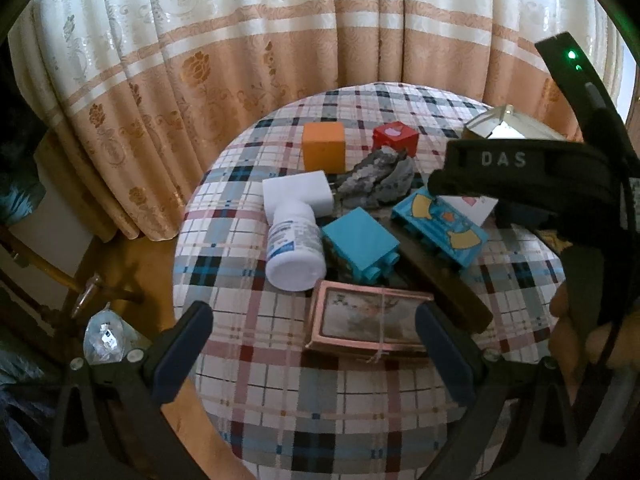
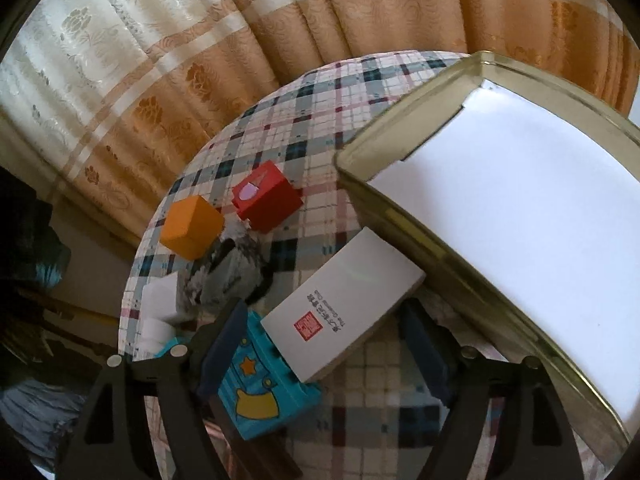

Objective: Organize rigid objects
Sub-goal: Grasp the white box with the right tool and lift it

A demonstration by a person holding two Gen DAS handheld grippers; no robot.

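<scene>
Rigid objects lie clustered on a round plaid-covered table. In the left wrist view my left gripper is open, its fingers either side of a pink-framed box. Beyond lie a white bottle, a plain blue brick, a patterned blue brick, a dark bar, a grey rock, an orange cube and a red cube. My right gripper is open around a white box that leans on the patterned blue brick.
A gold-rimmed tin lined with white paper stands at the right, close to the white box. A patterned curtain hangs behind the table. The right gripper body crosses the left wrist view at the right. Floor and clutter lie left.
</scene>
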